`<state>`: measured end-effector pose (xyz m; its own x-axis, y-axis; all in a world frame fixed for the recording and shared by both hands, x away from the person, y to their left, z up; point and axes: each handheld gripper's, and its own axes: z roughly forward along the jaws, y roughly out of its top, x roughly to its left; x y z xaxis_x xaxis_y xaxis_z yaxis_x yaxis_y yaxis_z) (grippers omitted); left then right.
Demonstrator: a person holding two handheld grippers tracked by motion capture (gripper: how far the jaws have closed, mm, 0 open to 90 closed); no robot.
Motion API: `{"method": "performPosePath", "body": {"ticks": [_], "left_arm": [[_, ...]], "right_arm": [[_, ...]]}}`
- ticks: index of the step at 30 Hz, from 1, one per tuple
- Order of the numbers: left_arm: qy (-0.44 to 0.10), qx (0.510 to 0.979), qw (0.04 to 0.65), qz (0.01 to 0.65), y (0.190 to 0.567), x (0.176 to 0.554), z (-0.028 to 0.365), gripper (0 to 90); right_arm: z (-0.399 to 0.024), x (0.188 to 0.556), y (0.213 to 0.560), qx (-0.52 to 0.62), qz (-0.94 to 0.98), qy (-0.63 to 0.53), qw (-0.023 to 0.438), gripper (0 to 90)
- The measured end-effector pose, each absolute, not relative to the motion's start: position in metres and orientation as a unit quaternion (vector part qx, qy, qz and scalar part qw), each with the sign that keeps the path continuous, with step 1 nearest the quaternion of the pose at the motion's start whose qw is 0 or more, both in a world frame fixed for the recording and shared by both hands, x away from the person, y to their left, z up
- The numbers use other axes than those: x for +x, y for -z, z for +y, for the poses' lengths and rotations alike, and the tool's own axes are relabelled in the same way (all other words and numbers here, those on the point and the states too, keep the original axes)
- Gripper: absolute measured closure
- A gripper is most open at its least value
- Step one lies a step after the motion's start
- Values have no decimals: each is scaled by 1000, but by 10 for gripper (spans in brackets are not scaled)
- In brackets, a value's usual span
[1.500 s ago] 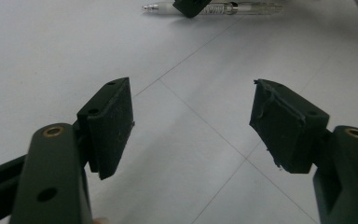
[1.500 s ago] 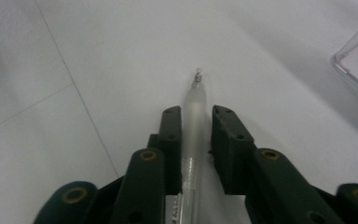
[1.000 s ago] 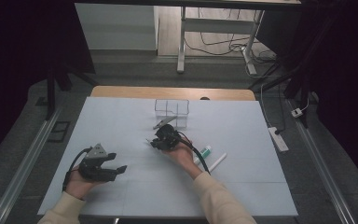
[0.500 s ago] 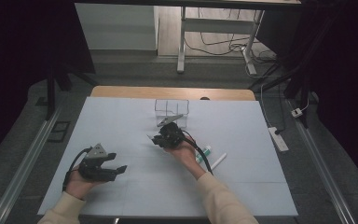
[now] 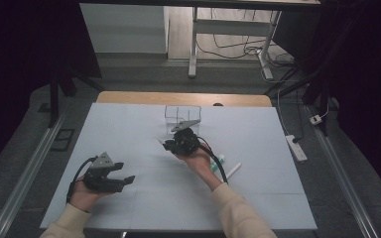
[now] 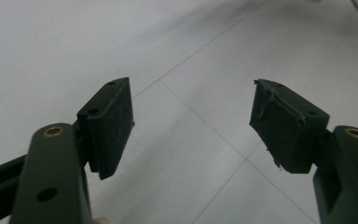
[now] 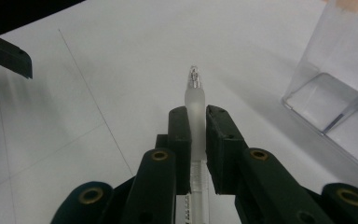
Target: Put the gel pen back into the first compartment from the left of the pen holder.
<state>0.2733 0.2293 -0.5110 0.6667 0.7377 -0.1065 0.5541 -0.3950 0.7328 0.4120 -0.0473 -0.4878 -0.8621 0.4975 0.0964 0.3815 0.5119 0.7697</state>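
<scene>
Nearest, the left gripper (image 5: 110, 174) is being rested low on the matte white table (image 5: 129, 129), its rough black pads (image 6: 114, 123) spread wide with nothing between. Farther on, a slim frosted pen (image 7: 196, 116) is being pinched tight by the raised right gripper (image 5: 178, 143), just before the clear plastic box (image 5: 182, 115).

The right gripper (image 5: 171, 144) hangs just before the clear box (image 5: 182, 113), a pale slim thing — perhaps a pen — at its tip; the left gripper (image 5: 124, 179) rests low on the white table (image 5: 258, 188).
</scene>
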Motion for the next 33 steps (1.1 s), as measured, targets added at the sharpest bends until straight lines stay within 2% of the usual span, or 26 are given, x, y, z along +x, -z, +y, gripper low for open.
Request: {"method": "performPosePath", "body": {"ticks": [33], "left_arm": [[-119,827,387,391,511,273,229,297]], "right_arm": [[-71,410,456,261,834,-478,89,795]]}}
